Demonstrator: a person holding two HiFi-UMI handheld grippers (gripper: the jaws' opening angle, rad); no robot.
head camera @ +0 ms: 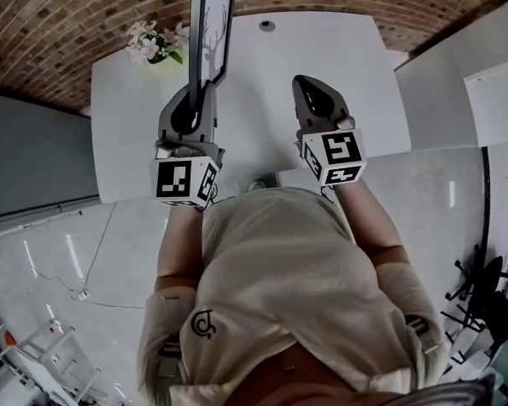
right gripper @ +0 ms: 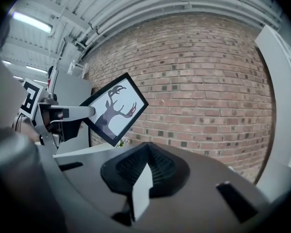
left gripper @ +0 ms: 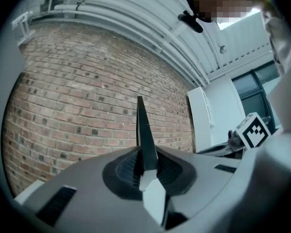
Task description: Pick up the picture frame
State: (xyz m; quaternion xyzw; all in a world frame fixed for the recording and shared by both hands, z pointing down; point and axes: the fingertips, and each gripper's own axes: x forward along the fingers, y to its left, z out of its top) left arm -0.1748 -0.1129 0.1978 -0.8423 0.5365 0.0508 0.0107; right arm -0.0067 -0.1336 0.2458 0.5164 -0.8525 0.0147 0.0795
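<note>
The picture frame (head camera: 210, 34) is black-edged with a dark deer silhouette on white. My left gripper (head camera: 196, 100) is shut on its lower edge and holds it up above the white table (head camera: 356, 66). In the left gripper view the frame (left gripper: 144, 135) shows edge-on as a thin dark blade clamped between the jaws. In the right gripper view the frame (right gripper: 114, 109) hangs tilted at the left, with the left gripper (right gripper: 85, 113) on its corner. My right gripper (head camera: 315, 96) is shut and empty, raised to the right of the frame.
A small pot of pink flowers (head camera: 155, 43) stands at the table's far left corner. A round fitting (head camera: 267, 25) sits near the table's far edge. A brick wall (right gripper: 208, 81) rises behind the table. White cabinets (head camera: 457, 100) stand to the right.
</note>
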